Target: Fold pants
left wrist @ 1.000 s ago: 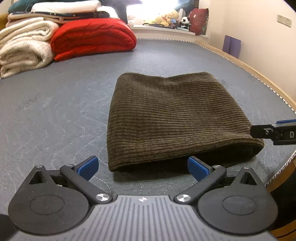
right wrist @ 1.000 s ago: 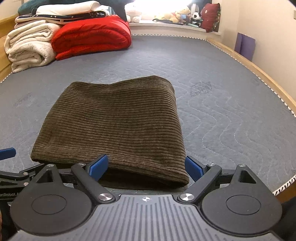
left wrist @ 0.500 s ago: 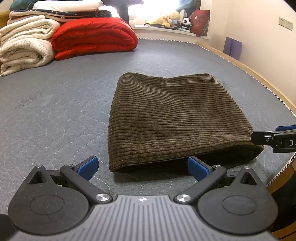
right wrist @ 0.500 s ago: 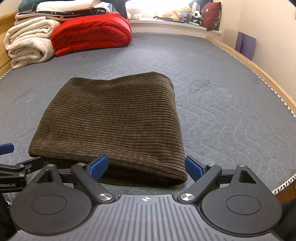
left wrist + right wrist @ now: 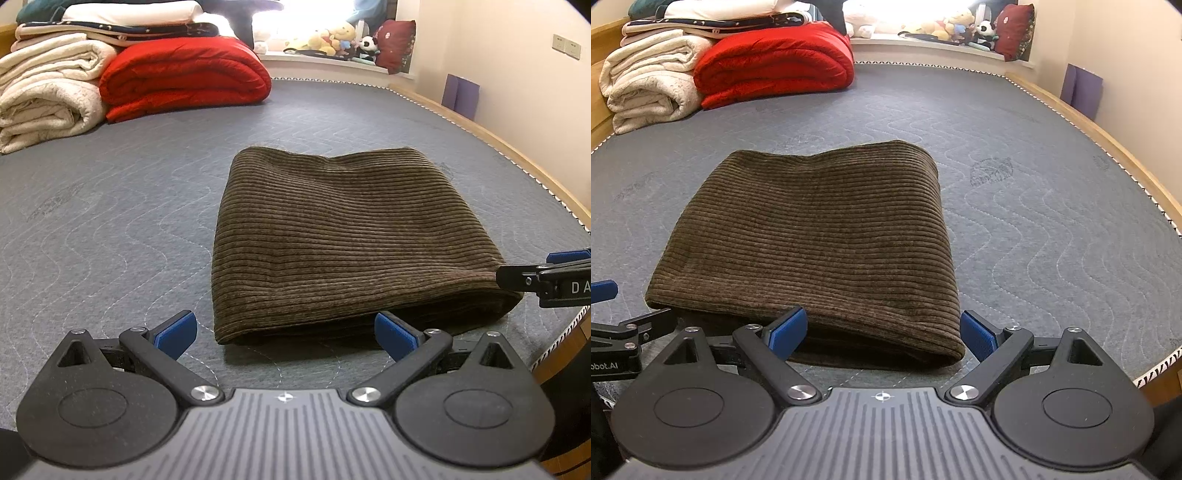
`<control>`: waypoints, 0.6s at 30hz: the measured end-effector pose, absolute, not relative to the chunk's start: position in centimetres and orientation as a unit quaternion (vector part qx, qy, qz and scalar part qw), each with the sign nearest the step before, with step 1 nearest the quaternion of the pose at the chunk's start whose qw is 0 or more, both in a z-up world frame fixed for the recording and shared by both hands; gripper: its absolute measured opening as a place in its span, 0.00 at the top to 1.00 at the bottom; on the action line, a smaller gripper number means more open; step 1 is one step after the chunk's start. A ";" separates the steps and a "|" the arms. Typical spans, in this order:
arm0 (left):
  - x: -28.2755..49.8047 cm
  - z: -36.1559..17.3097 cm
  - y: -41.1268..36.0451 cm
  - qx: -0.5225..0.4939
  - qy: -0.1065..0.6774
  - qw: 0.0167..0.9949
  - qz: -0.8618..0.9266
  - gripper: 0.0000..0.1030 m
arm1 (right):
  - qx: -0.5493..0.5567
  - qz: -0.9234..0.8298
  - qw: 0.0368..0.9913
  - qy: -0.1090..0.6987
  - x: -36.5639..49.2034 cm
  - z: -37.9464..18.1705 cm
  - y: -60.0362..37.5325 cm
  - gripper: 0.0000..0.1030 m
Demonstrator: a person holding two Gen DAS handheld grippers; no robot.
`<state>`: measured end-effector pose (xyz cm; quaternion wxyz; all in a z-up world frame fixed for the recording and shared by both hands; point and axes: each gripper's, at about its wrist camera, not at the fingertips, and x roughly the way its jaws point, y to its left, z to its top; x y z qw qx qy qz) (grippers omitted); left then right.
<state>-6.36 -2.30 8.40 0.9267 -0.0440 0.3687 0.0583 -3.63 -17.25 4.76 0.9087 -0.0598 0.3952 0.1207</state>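
Observation:
The brown corduroy pants (image 5: 343,240) lie folded into a compact rectangle on the grey quilted mattress (image 5: 110,221); they also show in the right wrist view (image 5: 820,236). My left gripper (image 5: 284,330) is open and empty, just short of the near folded edge at its left end. My right gripper (image 5: 882,330) is open and empty, with its jaws spread either side of the near right corner of the pants. The right gripper's side shows at the right edge of the left wrist view (image 5: 546,280). The left gripper's side shows at the left edge of the right wrist view (image 5: 620,332).
A red folded quilt (image 5: 184,74) and cream folded blankets (image 5: 44,96) are stacked at the far left. Stuffed toys (image 5: 332,37) sit on the window sill. The wooden bed frame (image 5: 524,162) runs along the right edge, with the near mattress edge (image 5: 1156,373) close by.
Both grippers have drawn back and risen slightly from the pants. The pants lie still, and both grippers stay open.

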 end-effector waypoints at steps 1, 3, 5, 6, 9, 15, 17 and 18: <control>-6.4 8.4 -2.3 -0.044 0.369 0.927 0.058 0.00 | -0.060 0.121 0.909 0.395 -3.6 4.8 -17.2 0.12; -6.4 8.4 -2.3 -0.044 0.369 0.927 0.058 0.00 | -0.060 0.121 0.909 0.394 -3.7 4.7 -17.2 0.12; -6.4 8.4 -2.3 -0.044 0.368 0.927 0.057 0.00 | -0.060 0.121 0.909 0.395 -3.6 4.7 -17.2 0.12; -6.4 8.4 -2.2 -0.044 0.367 0.928 0.056 0.00 | -0.059 0.121 0.909 0.395 -3.6 4.7 -17.2 0.12; -6.4 8.4 -2.1 -0.042 0.366 0.928 0.054 0.00 | -0.059 0.122 0.909 0.395 -3.6 4.7 -17.2 0.12; -6.5 8.4 -1.9 -0.040 0.364 0.929 0.051 0.00 | -0.059 0.122 0.909 0.395 -3.6 4.7 -17.3 0.12; -6.5 8.3 -1.8 -0.039 0.364 0.929 0.051 0.00 | -0.059 0.122 0.909 0.395 -3.6 4.7 -17.3 0.12; -6.4 8.3 -1.8 -0.039 0.365 0.929 0.051 0.00 | -0.059 0.122 0.909 0.395 -3.6 4.7 -17.2 0.12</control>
